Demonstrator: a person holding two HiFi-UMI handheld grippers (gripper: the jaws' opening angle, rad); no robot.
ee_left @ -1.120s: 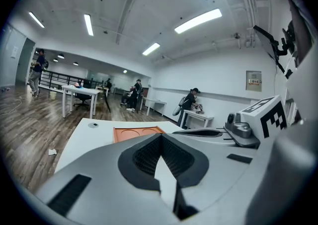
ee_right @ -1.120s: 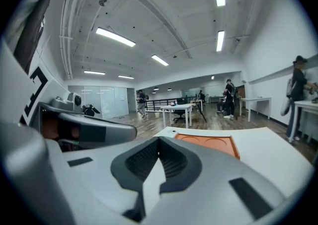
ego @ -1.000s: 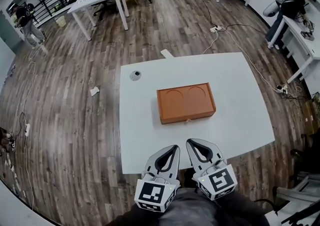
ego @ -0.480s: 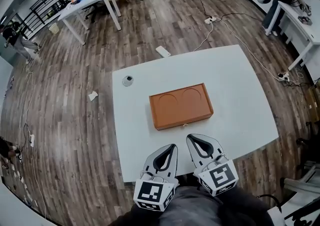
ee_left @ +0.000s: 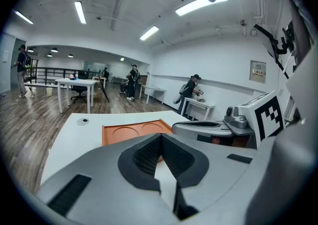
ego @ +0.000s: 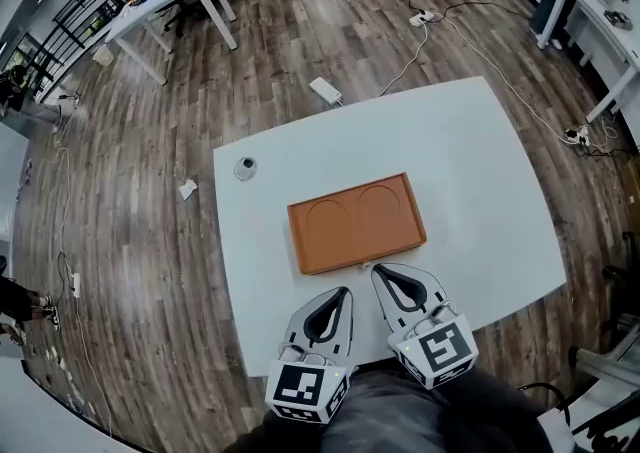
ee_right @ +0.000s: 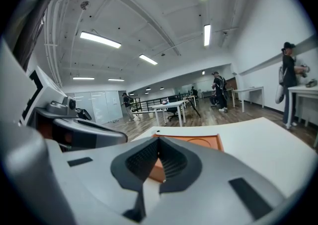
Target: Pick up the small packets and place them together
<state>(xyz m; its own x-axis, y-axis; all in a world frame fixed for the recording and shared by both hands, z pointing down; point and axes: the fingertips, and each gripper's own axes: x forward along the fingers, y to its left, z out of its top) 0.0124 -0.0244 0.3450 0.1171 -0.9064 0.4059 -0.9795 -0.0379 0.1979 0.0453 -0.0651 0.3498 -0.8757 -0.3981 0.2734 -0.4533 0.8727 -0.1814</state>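
Approach seems to be the step in hand. No packets show in any view, so they are probably inside the closed orange box [ego: 355, 221], which lies flat in the middle of the bench [ego: 480, 171]. The next move likely calls for lifting its lid from the near edge, where a small catch seems to sit. The left tool [ego: 343, 294] and right tool [ego: 381, 273] are side by side over the bench's near edge, pointing forward and slightly down at the box. The right tip is just beside the box and the left is a little further back. Both tools have their jaws pressed together with nothing between them.
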